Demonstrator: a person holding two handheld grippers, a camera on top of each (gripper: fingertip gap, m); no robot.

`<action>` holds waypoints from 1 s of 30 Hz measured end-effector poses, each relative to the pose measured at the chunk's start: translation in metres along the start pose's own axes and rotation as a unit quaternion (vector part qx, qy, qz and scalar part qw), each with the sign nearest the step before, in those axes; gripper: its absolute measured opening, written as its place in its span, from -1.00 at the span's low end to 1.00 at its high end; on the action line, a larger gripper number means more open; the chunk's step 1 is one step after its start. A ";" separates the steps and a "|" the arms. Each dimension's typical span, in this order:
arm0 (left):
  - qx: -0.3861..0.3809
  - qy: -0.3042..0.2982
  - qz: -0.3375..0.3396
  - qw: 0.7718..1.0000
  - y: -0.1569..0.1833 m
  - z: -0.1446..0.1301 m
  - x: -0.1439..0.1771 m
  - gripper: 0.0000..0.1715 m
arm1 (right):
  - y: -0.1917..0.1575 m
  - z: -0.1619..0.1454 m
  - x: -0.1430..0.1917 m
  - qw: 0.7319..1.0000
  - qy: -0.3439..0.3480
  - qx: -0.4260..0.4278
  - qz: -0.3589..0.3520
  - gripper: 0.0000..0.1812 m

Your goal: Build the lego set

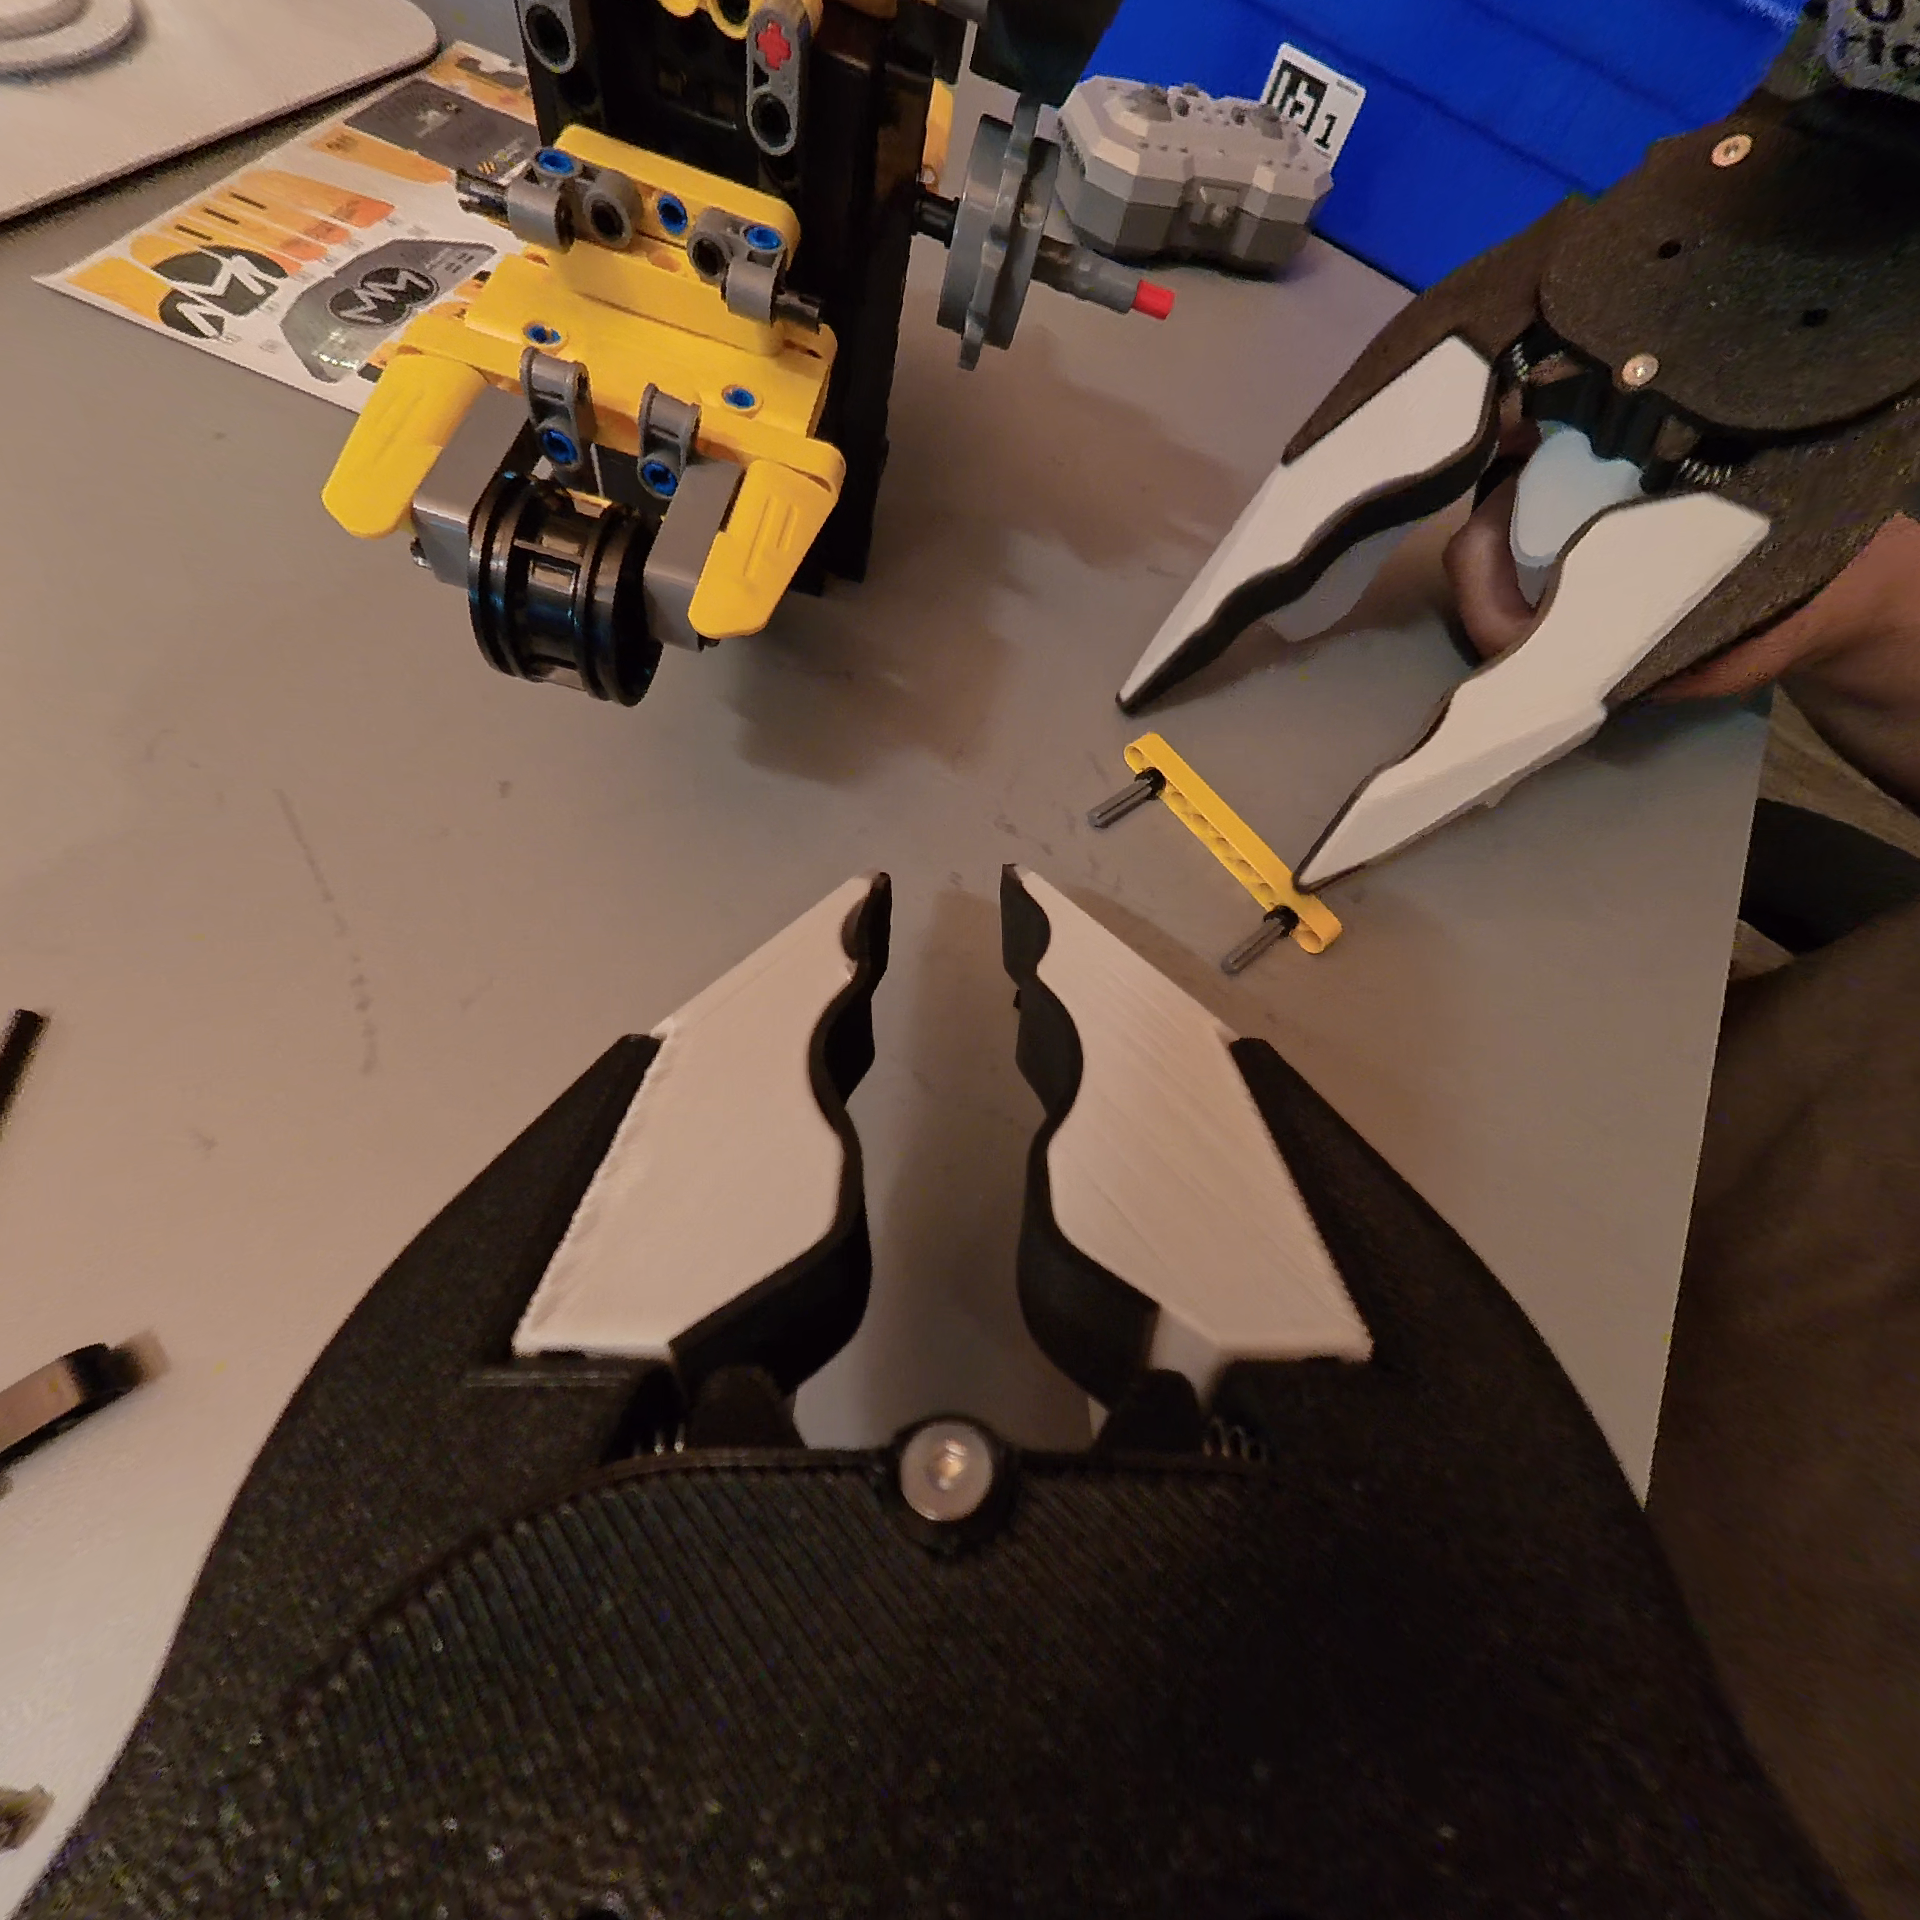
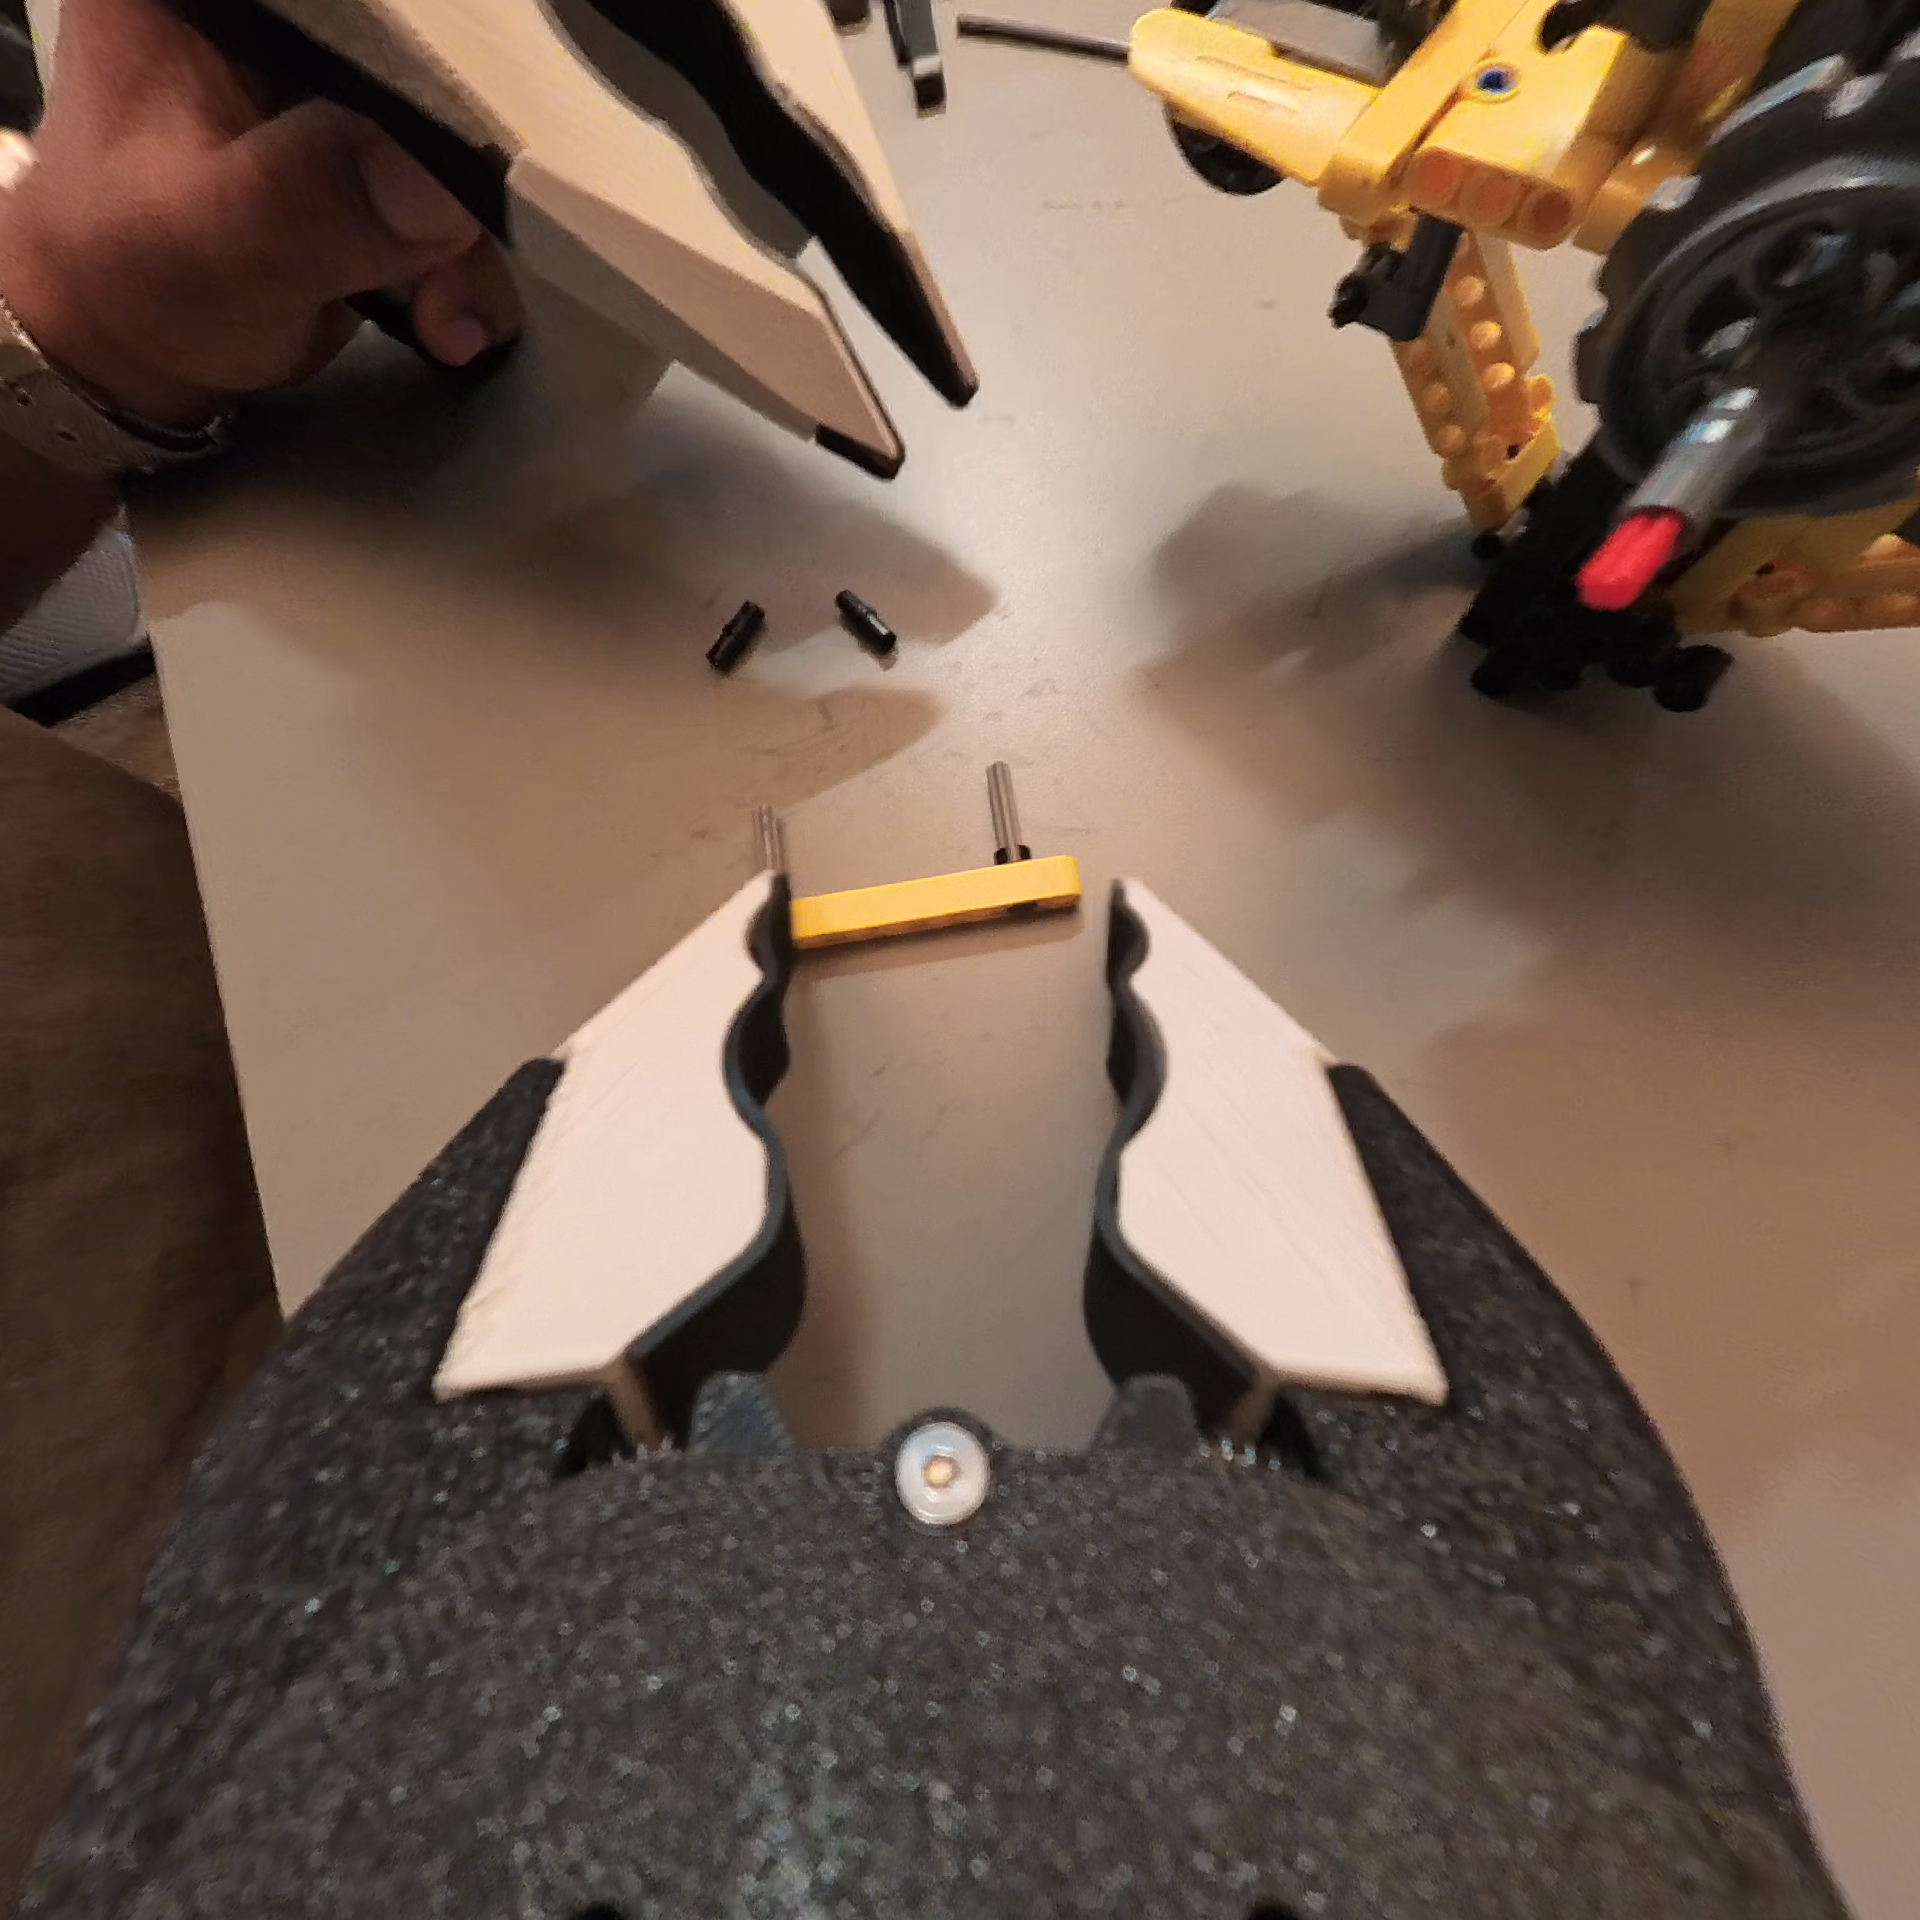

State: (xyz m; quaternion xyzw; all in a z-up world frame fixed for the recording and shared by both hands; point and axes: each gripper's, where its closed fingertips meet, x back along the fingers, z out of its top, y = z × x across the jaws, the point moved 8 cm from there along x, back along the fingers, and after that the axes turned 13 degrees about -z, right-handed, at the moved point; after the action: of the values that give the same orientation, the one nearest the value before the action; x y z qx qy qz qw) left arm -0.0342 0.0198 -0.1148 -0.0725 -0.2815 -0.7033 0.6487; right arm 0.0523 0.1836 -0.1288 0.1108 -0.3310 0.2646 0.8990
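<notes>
A thin yellow beam (image 1: 1231, 842) with two grey axles through it lies flat on the grey table (image 1: 312, 883). My right gripper (image 2: 940, 891) is open with its fingertips on either side of the beam (image 2: 935, 899), low over the table; it also shows in the left wrist view (image 1: 1210, 795). My left gripper (image 1: 945, 883) is open by a narrow gap and empty, hovering left of the beam; it shows in the right wrist view (image 2: 930, 431). A yellow and black brick-built model (image 1: 623, 395) with a black wheel stands farther back.
Two small black pins (image 2: 800, 629) lie on the table beyond the beam. A grey motor block (image 1: 1184, 177) and a blue bin (image 1: 1507, 114) stand at the back right. A printed sticker sheet (image 1: 270, 249) lies back left. The table's right edge is near the right gripper. The gap from one gripper's tips to the other's is roughly 8 cm. The left gripper is farther from the grey motor block (image 1: 1184, 177), some 35 cm, than the right, some 25 cm.
</notes>
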 end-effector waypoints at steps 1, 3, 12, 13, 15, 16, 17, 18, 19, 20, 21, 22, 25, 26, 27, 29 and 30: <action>-0.001 -0.001 0.000 1.000 0.000 0.000 0.000 -0.78 | 0.002 0.001 0.001 1.000 0.007 -0.009 0.004 -0.32; -0.003 -0.002 -0.002 1.000 0.001 0.000 0.000 -0.79 | 0.005 0.002 0.005 0.999 0.025 -0.027 0.015 -0.29; -0.036 -0.021 -0.022 0.999 0.011 -0.004 -0.001 -0.83 | -0.015 0.000 0.009 0.998 0.034 0.054 0.015 -0.20; -0.045 -0.030 -0.018 0.998 0.013 -0.005 -0.001 -0.84 | -0.017 0.000 0.007 0.997 0.028 0.064 0.012 -0.19; -0.060 -0.049 -0.013 0.997 0.017 -0.008 -0.004 -0.85 | -0.018 -0.001 0.005 0.997 0.018 0.074 0.006 -0.19; -0.063 -0.058 -0.010 0.996 0.017 -0.009 -0.006 -0.85 | -0.018 -0.002 0.005 0.997 0.016 0.073 0.006 -0.19; -0.064 -0.068 -0.009 0.996 0.017 -0.010 -0.008 -0.85 | -0.017 -0.001 0.005 0.997 0.016 0.069 0.007 -0.20; -0.063 -0.077 -0.012 0.995 0.017 -0.011 -0.010 -0.85 | -0.016 -0.001 0.005 0.998 0.016 0.064 0.010 -0.20; -0.061 -0.085 -0.014 0.994 0.017 -0.012 -0.011 -0.85 | -0.016 -0.001 0.005 0.998 0.016 0.059 0.013 -0.20; -0.059 -0.092 -0.015 0.994 0.016 -0.013 -0.012 -0.85 | -0.015 -0.001 0.005 0.998 0.017 0.055 0.015 -0.20; -0.058 -0.098 -0.013 0.993 0.016 -0.014 -0.013 -0.85 | -0.014 -0.001 0.005 0.998 0.017 0.052 0.017 -0.21; -0.059 -0.103 -0.010 0.993 0.015 -0.014 -0.013 -0.85 | -0.014 -0.001 0.005 0.998 0.017 0.049 0.017 -0.21; -0.060 -0.112 0.000 0.992 0.012 -0.016 -0.011 -0.86 | -0.013 -0.001 0.005 0.999 0.017 0.047 0.016 -0.21; -0.059 -0.112 -0.001 0.992 0.012 -0.017 -0.011 -0.86 | -0.013 -0.001 0.005 0.999 0.017 0.048 0.015 -0.21; -0.057 -0.112 -0.005 0.992 0.012 -0.017 -0.011 -0.88 | -0.013 -0.001 0.005 0.999 0.017 0.048 0.015 -0.21; -0.054 -0.117 -0.011 0.992 0.011 -0.017 -0.012 -0.90 | -0.013 -0.001 0.005 0.999 0.017 0.047 0.014 -0.21; -0.055 -0.116 -0.013 0.992 0.012 -0.017 -0.012 -0.91 | -0.013 -0.001 0.005 0.999 0.017 0.047 0.013 -0.21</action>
State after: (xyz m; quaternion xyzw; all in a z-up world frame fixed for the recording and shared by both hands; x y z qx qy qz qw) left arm -0.0169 0.0220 -0.1311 -0.1858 -0.3170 -0.7126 0.5977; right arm 0.0629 0.1752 -0.1265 0.1442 -0.3046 0.2935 0.8946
